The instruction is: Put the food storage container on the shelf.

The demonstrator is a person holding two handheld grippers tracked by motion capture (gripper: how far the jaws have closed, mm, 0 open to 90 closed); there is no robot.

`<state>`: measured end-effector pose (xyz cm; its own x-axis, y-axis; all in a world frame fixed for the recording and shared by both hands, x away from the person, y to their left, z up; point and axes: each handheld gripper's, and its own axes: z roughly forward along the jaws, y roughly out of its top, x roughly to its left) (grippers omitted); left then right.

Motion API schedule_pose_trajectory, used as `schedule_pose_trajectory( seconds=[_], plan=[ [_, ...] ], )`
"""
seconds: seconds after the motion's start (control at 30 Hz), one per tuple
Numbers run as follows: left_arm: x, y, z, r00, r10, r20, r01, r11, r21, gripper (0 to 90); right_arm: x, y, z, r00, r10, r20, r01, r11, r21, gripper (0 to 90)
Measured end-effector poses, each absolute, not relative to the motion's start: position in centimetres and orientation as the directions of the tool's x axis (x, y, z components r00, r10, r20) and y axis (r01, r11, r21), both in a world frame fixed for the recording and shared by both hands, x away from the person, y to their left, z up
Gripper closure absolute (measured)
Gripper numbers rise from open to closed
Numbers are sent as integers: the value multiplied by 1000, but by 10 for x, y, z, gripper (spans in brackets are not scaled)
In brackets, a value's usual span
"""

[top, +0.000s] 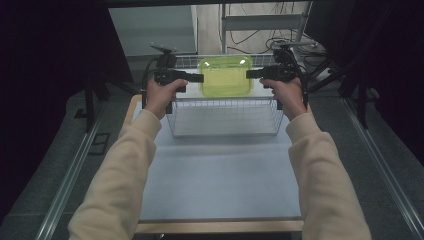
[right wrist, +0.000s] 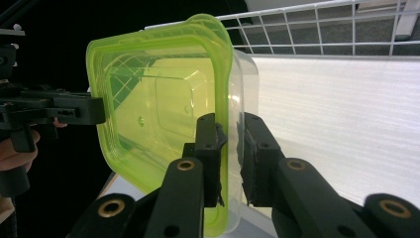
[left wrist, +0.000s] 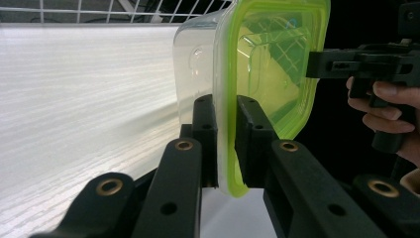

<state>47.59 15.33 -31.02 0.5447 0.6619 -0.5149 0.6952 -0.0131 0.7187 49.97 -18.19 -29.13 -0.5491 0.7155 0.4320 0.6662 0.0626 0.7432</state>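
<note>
high view: container (top: 225, 76) with green lid held above the wire basket (top: 225, 122) on the worktop (top: 220, 175); left gripper (top: 196, 77) and right gripper (top: 254, 74) clamp opposite rims.
left gripper view: fingers (left wrist: 204, 129) pinch the rim; container base partly hidden.
right gripper view: fingers (right wrist: 255, 144) pinch the rim; lower edge cut off.

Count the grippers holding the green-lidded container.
2. The left gripper is clamped on one edge of the container, and the right gripper is clamped on the opposite edge, holding it above the wire basket.
</note>
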Motion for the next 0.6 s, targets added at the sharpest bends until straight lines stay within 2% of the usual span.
schedule_pose_trajectory(
  seconds=[0.2,0.23,0.37,0.6],
  plan=[
    [485,151,-317,514,673,-532,714,9,701,802,508,-179,-297,-528,729,436,685,63,725,793],
    [487,152,-318,504,661,-556,720,34,693,805,512,-180,-300,-515,728,453,697,47,716,791],
    [493,151,-319,498,666,-556,719,41,694,804,518,-181,-303,-501,723,476,700,15,714,788],
    [502,151,-322,463,660,-592,732,93,675,794,522,-178,-304,-491,744,453,686,9,728,763]
  ],
)
